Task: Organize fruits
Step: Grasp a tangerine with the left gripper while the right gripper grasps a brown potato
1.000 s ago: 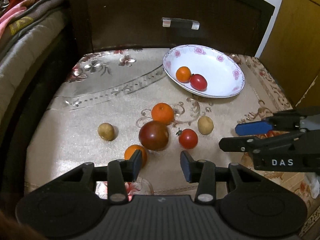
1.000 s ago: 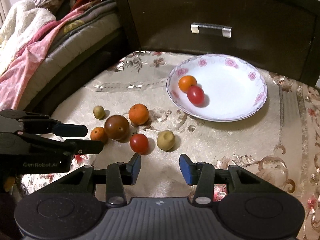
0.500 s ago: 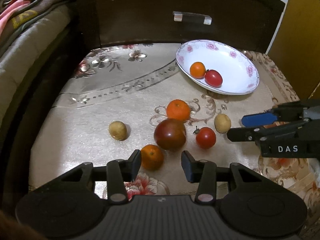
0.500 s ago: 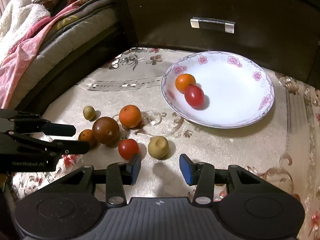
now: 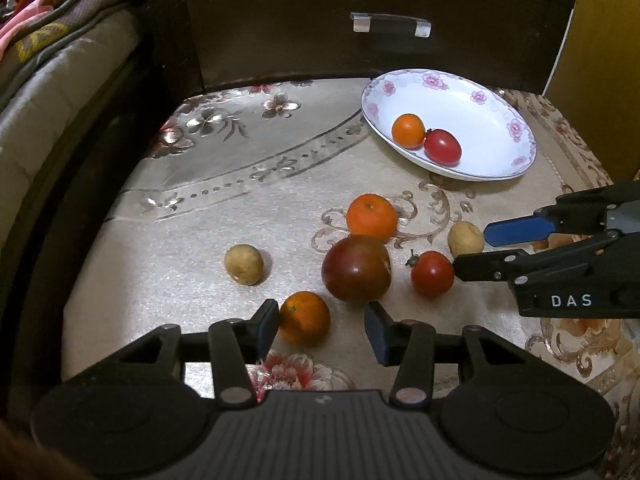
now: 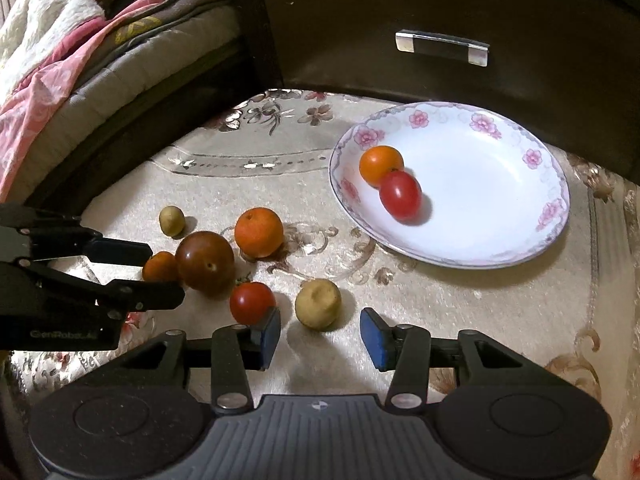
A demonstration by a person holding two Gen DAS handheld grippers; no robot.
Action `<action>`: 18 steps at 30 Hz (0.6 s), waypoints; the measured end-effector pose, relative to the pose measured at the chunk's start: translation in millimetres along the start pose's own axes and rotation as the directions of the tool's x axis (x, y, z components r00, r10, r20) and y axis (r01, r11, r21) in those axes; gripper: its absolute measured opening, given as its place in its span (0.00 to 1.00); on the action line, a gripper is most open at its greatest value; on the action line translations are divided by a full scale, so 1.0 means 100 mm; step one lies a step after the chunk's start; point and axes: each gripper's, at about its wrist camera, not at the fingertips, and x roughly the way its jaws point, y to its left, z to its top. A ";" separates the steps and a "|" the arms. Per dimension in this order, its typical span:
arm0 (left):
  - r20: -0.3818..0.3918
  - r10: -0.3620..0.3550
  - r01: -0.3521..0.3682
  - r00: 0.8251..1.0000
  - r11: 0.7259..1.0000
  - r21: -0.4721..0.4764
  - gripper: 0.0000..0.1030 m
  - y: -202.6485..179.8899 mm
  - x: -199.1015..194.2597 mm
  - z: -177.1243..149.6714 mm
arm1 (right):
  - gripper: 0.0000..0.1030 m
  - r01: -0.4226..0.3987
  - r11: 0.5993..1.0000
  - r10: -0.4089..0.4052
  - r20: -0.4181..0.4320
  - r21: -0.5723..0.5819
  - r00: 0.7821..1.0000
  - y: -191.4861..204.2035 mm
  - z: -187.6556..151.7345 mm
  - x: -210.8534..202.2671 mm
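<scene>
My L gripper (image 5: 320, 326): jaws just widened, nothing pinched, small orange (image 5: 304, 317) now between them near front edge of bench (image 5: 192, 216). R gripper (image 6: 320, 332): released, has crept in on yellow fruit (image 6: 318, 303). Plate (image 6: 520, 248) at back-right holds two pcs. Both grabs look imminent.

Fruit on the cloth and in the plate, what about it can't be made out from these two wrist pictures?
- Small orange: right wrist view, partly hidden by the left gripper and the dark tomato.
- Pale fruit: left wrist view, its right side is behind the right gripper.
- Plate's orange: right wrist view, its lower edge is covered by the red tomato.
- Undersides of all the fruit: hidden in both views.
</scene>
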 end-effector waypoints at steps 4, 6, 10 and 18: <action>-0.005 0.007 -0.007 1.000 1.000 -0.003 0.52 0.01 0.02 -0.01 | 0.38 0.005 1.000 -0.005 0.006 -0.006 1.000 0.01 0.01 0.04; -0.010 0.012 -0.012 1.000 1.000 -0.005 0.52 0.01 0.05 0.00 | 0.38 0.006 1.000 -0.006 0.012 -0.002 1.000 0.00 0.03 0.05; -0.036 0.026 -0.026 0.999 0.999 -0.018 0.52 0.03 0.11 -0.02 | 0.38 0.023 0.999 -0.022 0.018 -0.022 1.000 0.03 0.03 0.07; -0.031 0.012 -0.012 0.999 1.000 -0.004 0.46 -0.01 0.12 -0.02 | 0.19 0.027 0.999 -0.027 0.023 -0.034 0.999 0.02 0.05 0.07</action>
